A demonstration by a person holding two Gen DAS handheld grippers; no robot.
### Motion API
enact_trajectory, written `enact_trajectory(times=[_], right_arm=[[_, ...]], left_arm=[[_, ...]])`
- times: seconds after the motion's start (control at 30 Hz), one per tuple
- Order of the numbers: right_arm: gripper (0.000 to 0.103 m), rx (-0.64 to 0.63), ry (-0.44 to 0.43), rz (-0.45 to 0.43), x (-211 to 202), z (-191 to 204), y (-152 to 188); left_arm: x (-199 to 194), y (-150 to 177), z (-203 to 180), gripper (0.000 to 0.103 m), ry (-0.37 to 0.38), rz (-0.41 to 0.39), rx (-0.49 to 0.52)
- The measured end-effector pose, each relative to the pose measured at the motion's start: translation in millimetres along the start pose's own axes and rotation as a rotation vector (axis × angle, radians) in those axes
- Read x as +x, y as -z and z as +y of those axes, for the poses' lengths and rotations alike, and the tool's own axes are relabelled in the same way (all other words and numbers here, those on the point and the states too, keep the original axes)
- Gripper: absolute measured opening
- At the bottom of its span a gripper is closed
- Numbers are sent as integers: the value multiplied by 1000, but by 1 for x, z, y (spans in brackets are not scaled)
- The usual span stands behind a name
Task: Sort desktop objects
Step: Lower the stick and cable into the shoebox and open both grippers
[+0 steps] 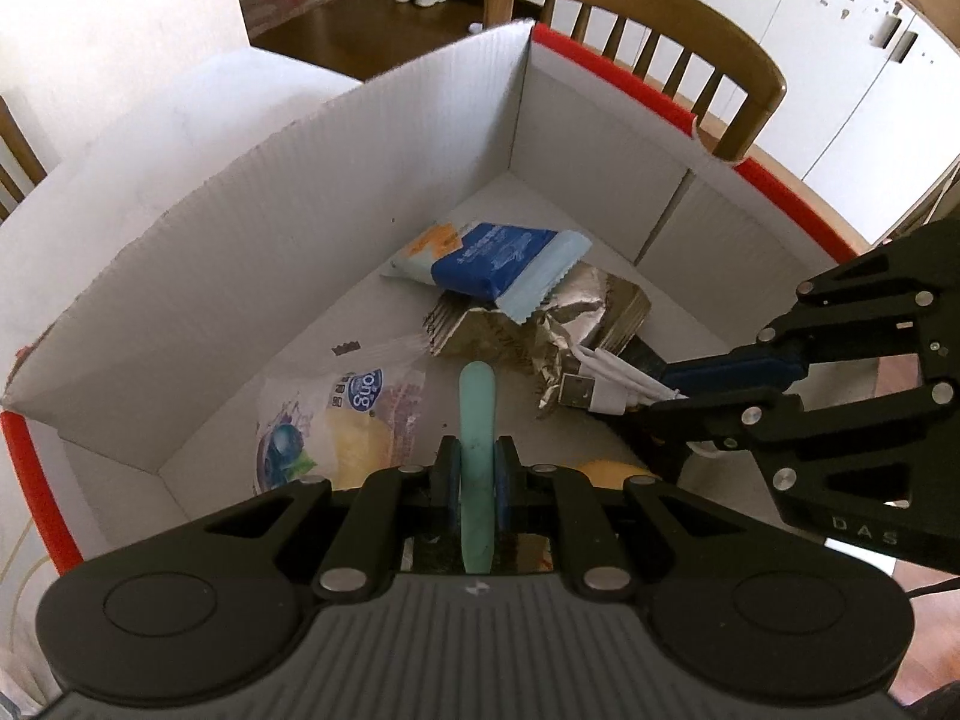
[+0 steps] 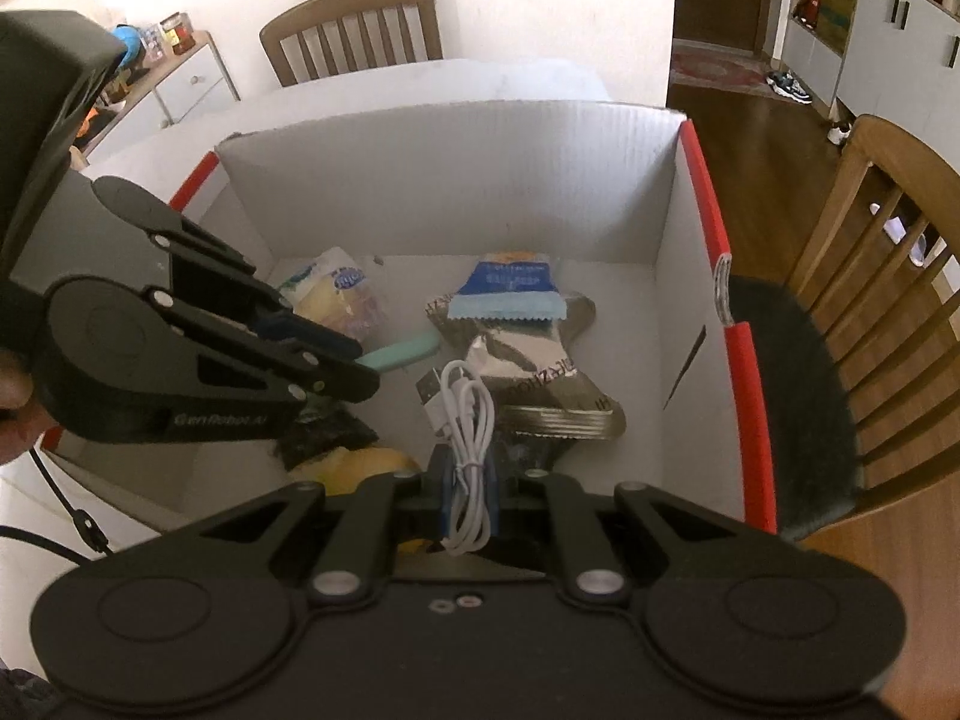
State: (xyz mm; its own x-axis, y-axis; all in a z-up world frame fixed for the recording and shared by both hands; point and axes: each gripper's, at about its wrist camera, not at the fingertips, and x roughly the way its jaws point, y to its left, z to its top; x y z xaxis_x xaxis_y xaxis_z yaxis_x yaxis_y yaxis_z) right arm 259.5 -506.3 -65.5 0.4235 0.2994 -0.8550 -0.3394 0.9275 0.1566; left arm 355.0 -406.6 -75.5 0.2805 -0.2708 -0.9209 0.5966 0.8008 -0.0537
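Both grippers hang over a white cardboard box (image 1: 300, 228) with red edge trim. My left gripper (image 1: 477, 456) is shut on a teal stick-shaped object (image 1: 476, 414), which also shows in the right wrist view (image 2: 402, 354). My right gripper (image 2: 469, 468) is shut on a coiled white USB cable (image 2: 465, 420); it also shows in the left wrist view (image 1: 606, 384). In the box lie a blue-and-white packet (image 1: 504, 267), a silver foil packet (image 1: 540, 324), a clear snack bag (image 1: 342, 420) and a yellow object (image 2: 360, 462).
The box (image 2: 456, 192) stands on a white table. Wooden chairs (image 1: 660, 54) stand behind it and to the right (image 2: 888, 252). A dark fuzzy thing (image 2: 798, 396) lies against the box's right wall. A cabinet with jars (image 2: 174, 60) is at far left.
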Motion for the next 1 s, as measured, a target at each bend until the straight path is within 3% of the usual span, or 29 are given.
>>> enact_trajectory(times=[0.53, 1.0], right_arm=[[11, 7, -12, 20, 10, -3, 0], [25, 22, -14, 9, 9, -4, -2]], left_arm=[[11, 0, 5, 11, 11, 44, -21], [8, 0, 6, 11, 11, 29, -32]])
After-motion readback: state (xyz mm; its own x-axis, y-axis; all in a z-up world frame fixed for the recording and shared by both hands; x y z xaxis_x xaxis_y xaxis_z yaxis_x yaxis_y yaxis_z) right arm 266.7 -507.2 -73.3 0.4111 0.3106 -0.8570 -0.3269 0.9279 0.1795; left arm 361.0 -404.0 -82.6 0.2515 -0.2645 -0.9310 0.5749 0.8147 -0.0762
